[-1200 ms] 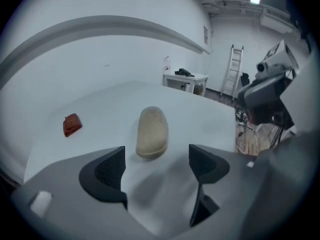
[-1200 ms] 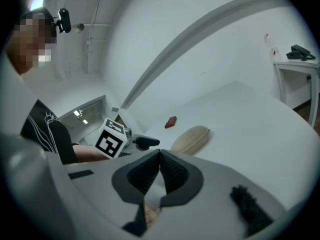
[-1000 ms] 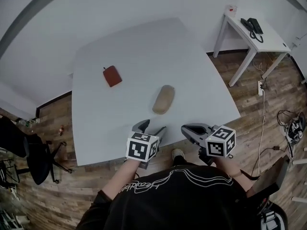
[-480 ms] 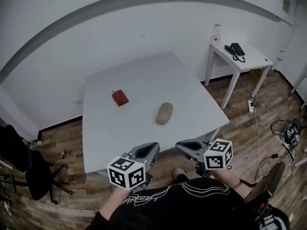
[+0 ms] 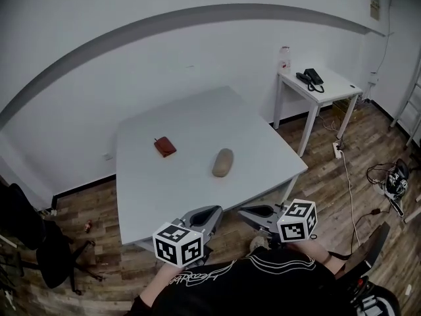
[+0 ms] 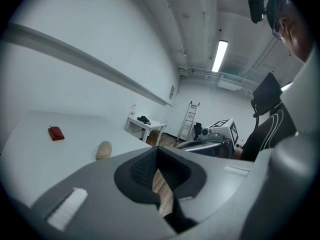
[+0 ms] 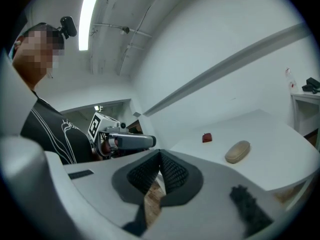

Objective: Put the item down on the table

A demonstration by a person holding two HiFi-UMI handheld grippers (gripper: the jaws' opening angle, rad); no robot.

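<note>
A tan oblong case [image 5: 222, 162] lies near the middle of the white table [image 5: 263, 143], with nothing touching it. A small red wallet [image 5: 164, 147] lies farther back on the left. Both grippers hang in front of the table's near edge, over the wooden floor and close to the person's body. My left gripper [image 5: 209, 210] is shut and holds nothing; in its own view the pads [image 6: 150, 166] meet, and the case [image 6: 104, 150] and the wallet [image 6: 56, 133] lie far off. My right gripper [image 5: 248, 210] is likewise shut and empty [image 7: 160, 156], well away from the case [image 7: 237, 151].
A small white side table [image 5: 329, 87] with a black telephone [image 5: 309, 78] and a bottle [image 5: 284, 56] stands at the back right. A black chair [image 5: 29, 232] stands on the left. Cables [image 5: 388, 176] lie on the floor at the right, and a ladder [image 6: 190, 119] leans by the far wall.
Both grippers have drawn back from the table's edge toward the person, and the head view has lifted. The left jaws have gone from open to shut. The case has not moved.
</note>
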